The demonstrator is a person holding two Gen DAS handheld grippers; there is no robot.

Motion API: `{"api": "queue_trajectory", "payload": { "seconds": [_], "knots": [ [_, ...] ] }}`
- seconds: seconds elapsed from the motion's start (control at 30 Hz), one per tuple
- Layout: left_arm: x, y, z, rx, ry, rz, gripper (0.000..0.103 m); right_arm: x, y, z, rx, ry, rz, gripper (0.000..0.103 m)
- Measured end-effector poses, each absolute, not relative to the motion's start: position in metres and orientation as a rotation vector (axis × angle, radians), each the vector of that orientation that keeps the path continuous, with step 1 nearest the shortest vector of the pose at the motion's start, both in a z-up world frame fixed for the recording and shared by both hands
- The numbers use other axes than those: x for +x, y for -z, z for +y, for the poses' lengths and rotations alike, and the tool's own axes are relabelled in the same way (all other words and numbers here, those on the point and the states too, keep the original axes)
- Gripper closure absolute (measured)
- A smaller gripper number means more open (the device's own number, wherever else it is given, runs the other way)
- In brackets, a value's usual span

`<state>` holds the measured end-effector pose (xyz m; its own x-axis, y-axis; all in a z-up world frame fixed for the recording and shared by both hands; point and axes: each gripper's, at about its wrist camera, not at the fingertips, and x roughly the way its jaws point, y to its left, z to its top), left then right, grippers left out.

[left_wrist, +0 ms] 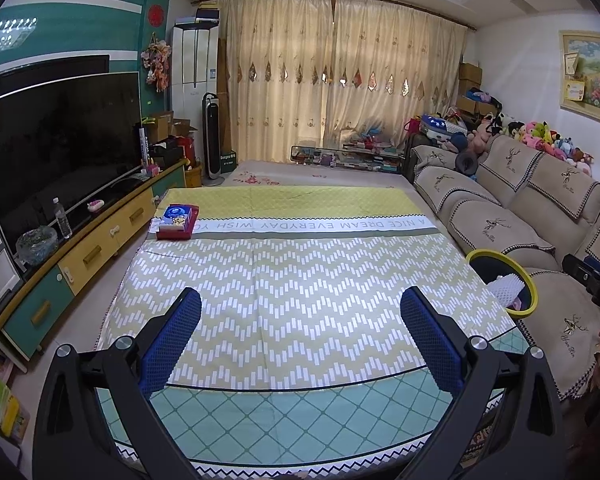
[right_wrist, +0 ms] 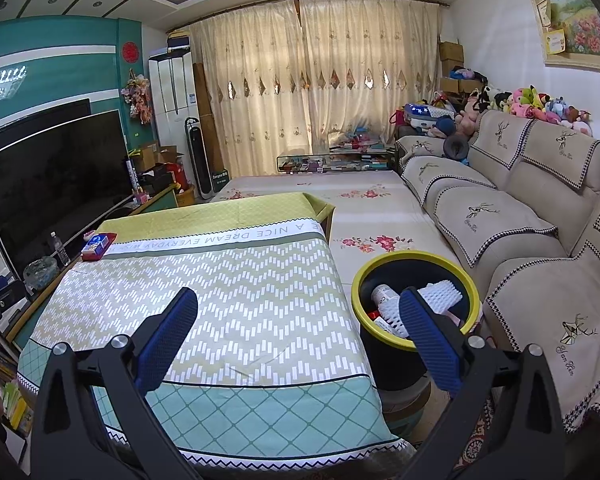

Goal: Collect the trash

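- Broadly, the counter (left_wrist: 300,280), draped in a patterned cloth, is stretching ahead of both grippers, and no loose trash is showing on it.
- Beside its right edge, against the sofa (right_wrist: 540,240), the yellow-rimmed bin (right_wrist: 474,296) is standing with white foam and wrappers already lying inside.
- At the far left corner, the red tray with a blue tissue pack (left_wrist: 175,222) is sitting, well apart from both.
- Nearer the bin, the right gripper (right_wrist: 298,312) is hanging spread wide and empty.
- Likewise, the left gripper (left_wrist: 300,310) is gaping wide, holding nothing.
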<state>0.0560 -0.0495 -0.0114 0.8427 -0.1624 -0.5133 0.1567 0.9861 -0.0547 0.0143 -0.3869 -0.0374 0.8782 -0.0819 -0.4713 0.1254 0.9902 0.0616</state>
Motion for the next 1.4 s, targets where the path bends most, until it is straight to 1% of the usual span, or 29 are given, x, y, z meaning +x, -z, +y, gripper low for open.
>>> {"api": "queue_trajectory", "payload": {
  "seconds": [1.4],
  "knots": [
    [0.0623, 0.0120, -0.0547, -0.010, 0.191, 0.562, 0.005, 0.0194, 0.0462, -0.3870, 0.111, 0.106, 0.506, 0.007]
  ]
}}
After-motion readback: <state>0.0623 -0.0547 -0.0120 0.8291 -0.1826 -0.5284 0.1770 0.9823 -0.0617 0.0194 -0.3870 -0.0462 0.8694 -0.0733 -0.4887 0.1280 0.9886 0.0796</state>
